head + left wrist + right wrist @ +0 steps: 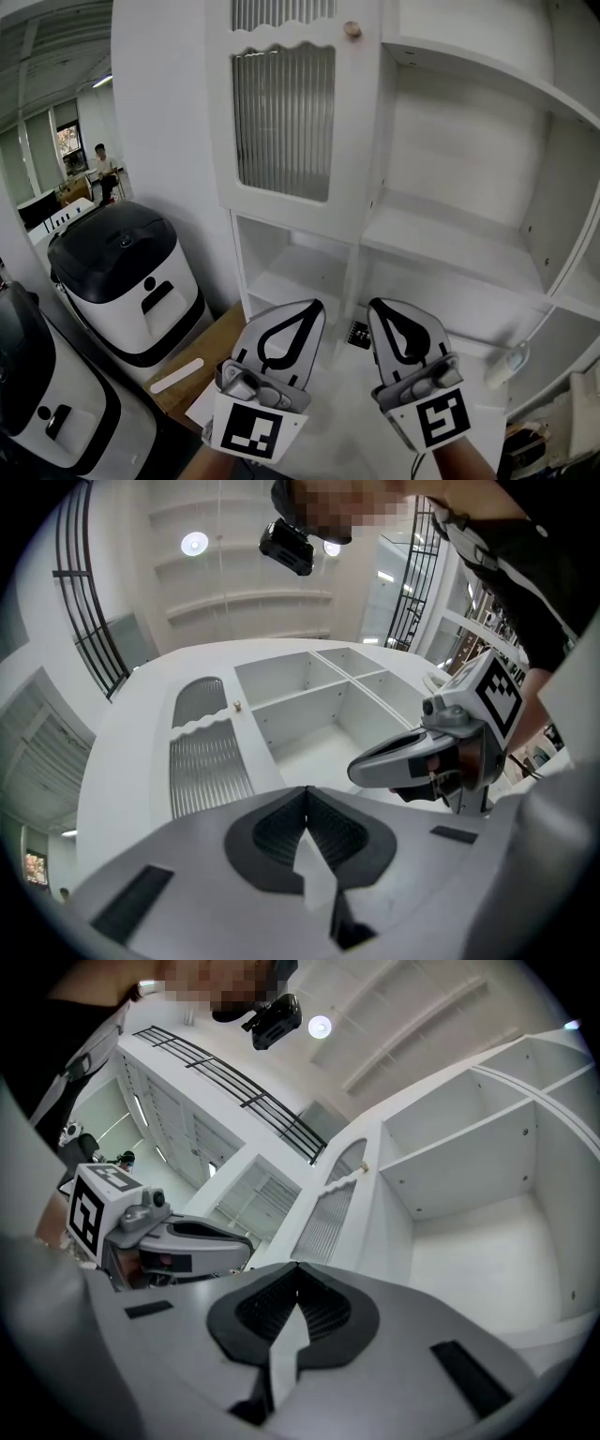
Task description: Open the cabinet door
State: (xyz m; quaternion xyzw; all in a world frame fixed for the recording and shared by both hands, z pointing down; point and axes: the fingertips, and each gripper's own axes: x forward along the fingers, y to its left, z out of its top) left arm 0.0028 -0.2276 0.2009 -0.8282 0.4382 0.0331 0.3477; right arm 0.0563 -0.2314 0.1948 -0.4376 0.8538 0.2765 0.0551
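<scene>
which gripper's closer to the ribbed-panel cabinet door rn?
Left. The left gripper sits below the cabinet door, roughly under its ribbed panel; the right gripper is farther right, under the open shelves. Neither touches the door.

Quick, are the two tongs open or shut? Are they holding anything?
Left tongs: shut, holding nothing.
Right tongs: shut, holding nothing.

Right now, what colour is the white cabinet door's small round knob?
Pale wood-tan small round knob, best in the head view.
</scene>
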